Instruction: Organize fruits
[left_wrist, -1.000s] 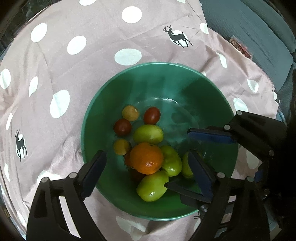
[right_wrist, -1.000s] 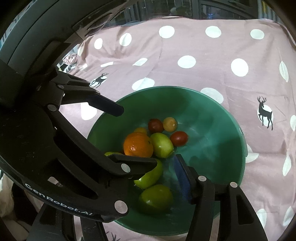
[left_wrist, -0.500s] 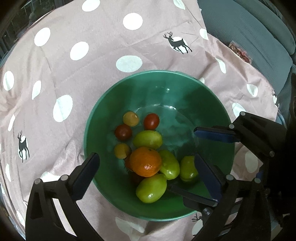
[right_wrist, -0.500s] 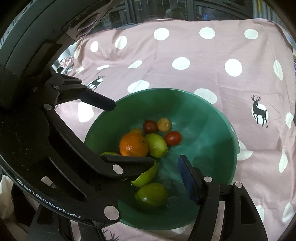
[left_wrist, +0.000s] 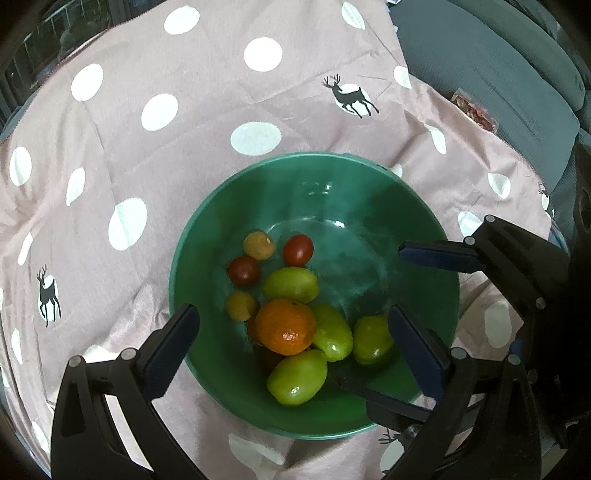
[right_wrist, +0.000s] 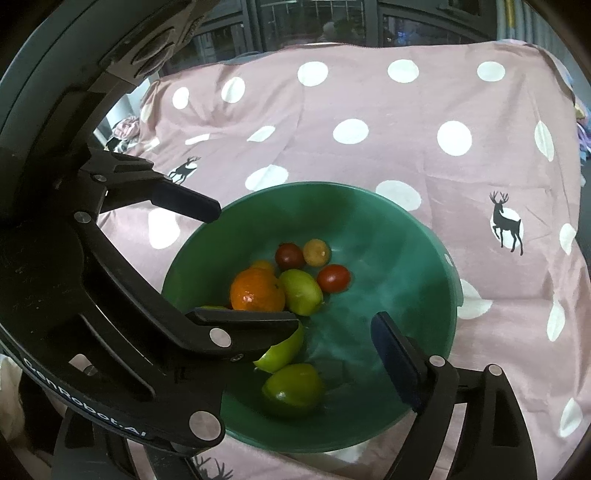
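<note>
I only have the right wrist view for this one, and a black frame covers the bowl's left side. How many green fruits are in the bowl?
Observer: Four green fruits show in the left wrist view, all lying in the green bowl.
Operator: Is the right gripper holding one?
Observer: No. The right gripper is open and its jaws have just been opening. One green fruit lies between its fingers, and the upper pad is well clear of it.
Operator: Anything hidden under the orange?
Observer: A dark, reddish fruit peeks out beneath the orange.
</note>
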